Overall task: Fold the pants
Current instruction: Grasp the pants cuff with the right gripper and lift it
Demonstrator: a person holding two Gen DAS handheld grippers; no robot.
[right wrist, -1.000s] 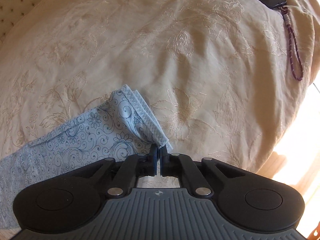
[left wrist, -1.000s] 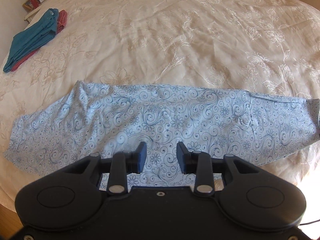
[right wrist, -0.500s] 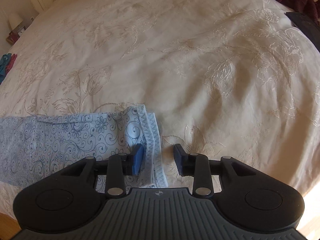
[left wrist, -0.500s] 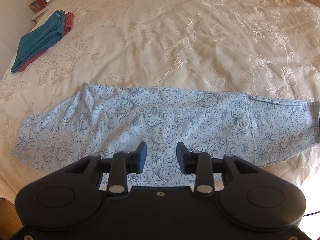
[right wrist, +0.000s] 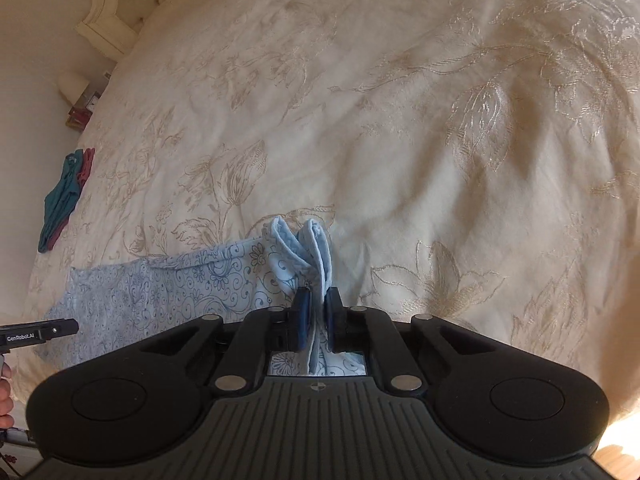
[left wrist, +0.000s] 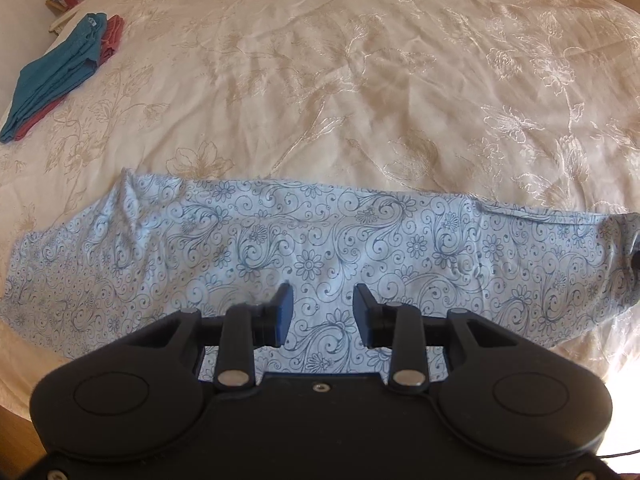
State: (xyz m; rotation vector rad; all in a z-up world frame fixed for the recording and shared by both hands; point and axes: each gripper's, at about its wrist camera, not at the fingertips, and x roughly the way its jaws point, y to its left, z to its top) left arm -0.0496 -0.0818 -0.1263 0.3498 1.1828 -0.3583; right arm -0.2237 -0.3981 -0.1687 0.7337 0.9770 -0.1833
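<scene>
Light blue pants (left wrist: 312,256) with a dark swirl and flower print lie in a long strip across the cream bedspread. My left gripper (left wrist: 322,312) is open and hovers over the middle of the strip near its front edge, holding nothing. My right gripper (right wrist: 318,316) is shut on the hem end of the pants (right wrist: 316,248), and the gathered cloth stands up between its fingers. The rest of the pants (right wrist: 160,288) trails to the left in the right wrist view.
A folded stack of teal and red clothes (left wrist: 56,76) lies at the bed's far left; it also shows in the right wrist view (right wrist: 66,196). A nightstand with a lamp and small items (right wrist: 78,96) stands past the bed by the headboard (right wrist: 112,20). The left gripper's body (right wrist: 36,332) shows at the left edge.
My right gripper opened, moved onto the pants hem, then shut on it and lifted the cloth. My left gripper stayed open and shifted slightly right over the pants.
</scene>
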